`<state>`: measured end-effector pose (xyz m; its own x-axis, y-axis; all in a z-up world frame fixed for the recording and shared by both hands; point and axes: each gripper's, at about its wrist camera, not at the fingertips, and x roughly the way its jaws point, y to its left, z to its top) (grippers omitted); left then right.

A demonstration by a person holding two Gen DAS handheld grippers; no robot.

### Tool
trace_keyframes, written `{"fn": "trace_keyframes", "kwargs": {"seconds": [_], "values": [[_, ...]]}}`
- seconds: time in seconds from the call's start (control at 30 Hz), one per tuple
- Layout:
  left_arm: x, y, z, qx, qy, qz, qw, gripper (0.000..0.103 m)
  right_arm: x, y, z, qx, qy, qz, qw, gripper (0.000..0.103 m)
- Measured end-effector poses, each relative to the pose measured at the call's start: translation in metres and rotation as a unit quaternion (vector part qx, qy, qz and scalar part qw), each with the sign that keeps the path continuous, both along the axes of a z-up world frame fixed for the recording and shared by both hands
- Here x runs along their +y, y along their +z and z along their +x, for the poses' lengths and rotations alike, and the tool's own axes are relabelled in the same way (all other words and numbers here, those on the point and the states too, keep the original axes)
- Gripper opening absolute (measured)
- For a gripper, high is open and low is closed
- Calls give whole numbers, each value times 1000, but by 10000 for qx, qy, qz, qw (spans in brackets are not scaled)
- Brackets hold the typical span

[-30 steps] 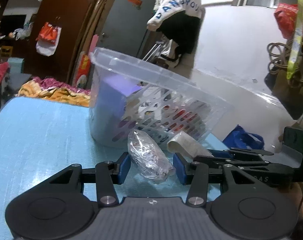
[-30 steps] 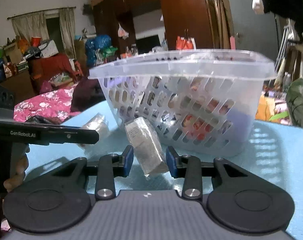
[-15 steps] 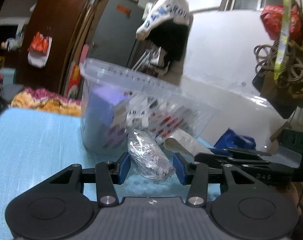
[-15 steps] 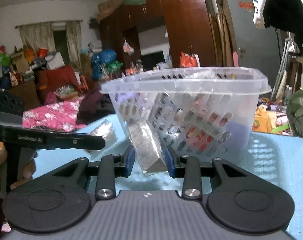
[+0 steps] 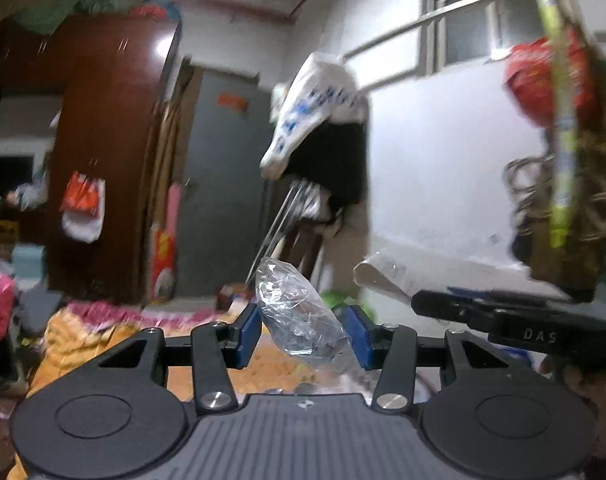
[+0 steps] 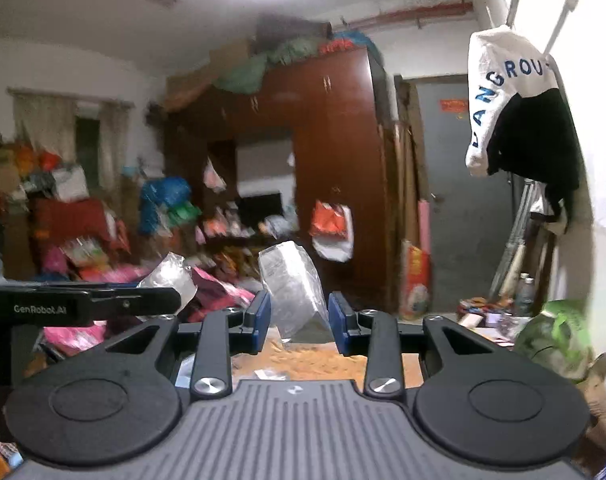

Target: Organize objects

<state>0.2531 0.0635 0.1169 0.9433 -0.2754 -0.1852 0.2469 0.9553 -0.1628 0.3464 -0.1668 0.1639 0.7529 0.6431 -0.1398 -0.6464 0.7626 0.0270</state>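
Both grippers are raised in the air, each with a packet. In the left wrist view my left gripper is shut on a crinkly clear plastic packet, which stands up between the blue pads. To its right, the right gripper carries a pale packet. The right wrist view has my right gripper shut on a silvery clear packet. The left gripper reaches in from the left there, its own packet at its tip. No basket or table is in view.
A brown wardrobe and a grey door stand ahead. White and black clothes hang from a rail by the white wall. An orange patterned cloth lies below. A hand holds the right gripper.
Both grippers have risen with their packets still held. The clear basket and the blue tabletop have dropped below the frame in both views.
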Motion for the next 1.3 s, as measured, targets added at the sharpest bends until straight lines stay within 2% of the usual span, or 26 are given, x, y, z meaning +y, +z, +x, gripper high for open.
{"fn": "trace_keyframes", "kwargs": {"seconds": [0.07,0.1,0.13,0.17,0.27,0.3,0.33,0.4,0.43,0.57,0.63,0.73,0.77,0.83,0.93,1.1,1.3], "values": [[1,-10,19,231,199,5,9995,54,16,-3,20,177,14,-194,9997,38],[2,-17,28,372,210,36,9991,59,23,-9,29,272,-40,-298,9992,47],[2,-26,38,574,178,62,9982,75,26,-16,37,389,-34,-399,9984,59],[2,-34,45,729,176,58,9972,82,31,-25,46,475,-95,-472,9977,62],[4,-47,50,870,307,102,9957,82,31,-37,50,725,-61,-453,9963,65],[5,-46,46,820,296,99,9961,82,27,-37,46,742,-21,-381,9965,71],[6,-43,39,713,224,76,9972,83,23,-35,41,672,-13,-317,9972,87],[7,-38,25,551,168,113,9983,92,13,-28,27,462,-71,-294,9985,103],[6,-33,19,509,180,229,9983,102,8,-25,20,317,-102,-282,9990,103],[0,-26,3,487,46,424,9979,103,-9,-13,-2,138,-245,-316,9991,103],[-5,-25,-2,618,288,623,9957,103,-9,-9,-4,86,-415,-376,9984,103],[-10,-25,-12,518,603,922,9926,103,-12,-15,-23,-295,-1052,-501,9928,103],[-10,-25,-12,602,658,951,9915,103,-14,-18,-28,-362,-1221,-520,9905,103],[-7,-24,-10,768,544,829,9921,103,-19,-19,-27,-204,-1249,-509,9907,103],[-3,-23,-5,961,550,647,9917,103,-24,-24,-19,104,-932,-720,9930,103],[-9,-21,-21,748,1061,1062,9858,103,-36,-30,-11,641,-996,-729,9903,103],[-11,-21,-27,883,1037,1106,9845,103,-44,-40,-18,717,-1058,-896,9877,103]]}}
